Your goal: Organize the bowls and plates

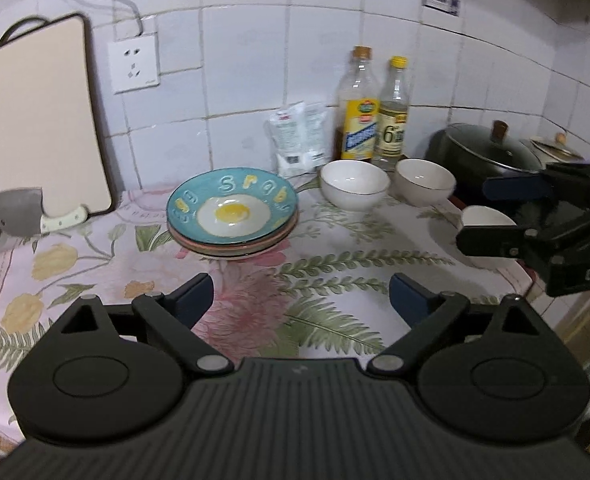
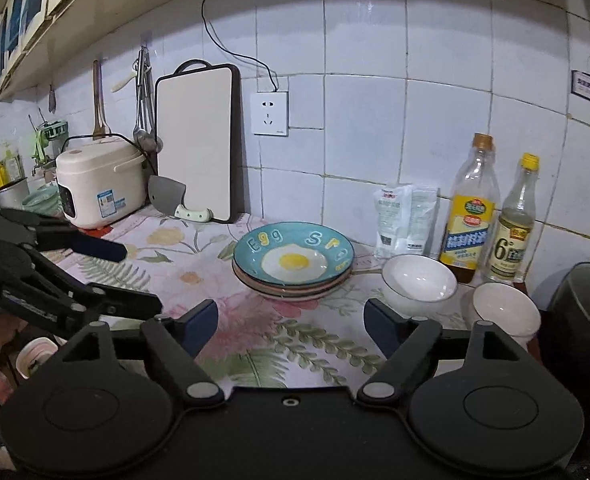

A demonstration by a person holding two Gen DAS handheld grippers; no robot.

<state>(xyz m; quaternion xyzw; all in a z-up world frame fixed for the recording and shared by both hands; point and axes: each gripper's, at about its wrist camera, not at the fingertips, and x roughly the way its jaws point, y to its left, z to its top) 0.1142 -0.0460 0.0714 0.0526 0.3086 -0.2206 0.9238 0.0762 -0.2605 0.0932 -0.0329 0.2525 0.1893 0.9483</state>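
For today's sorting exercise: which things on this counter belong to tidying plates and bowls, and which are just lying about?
Job: stack of plates; three white bowls.

Lying about: two bottles, white packet, chopping board, cleaver, rice cooker, black pot.

Ahead of the tongs we see a cutting board (image 2: 194,142) leaning on the tiled wall, a cleaver (image 2: 175,196) propped against it, a rice cooker (image 2: 95,184) further left, and two bottles (image 2: 491,216) ahead right beside a black pot (image 1: 487,152).
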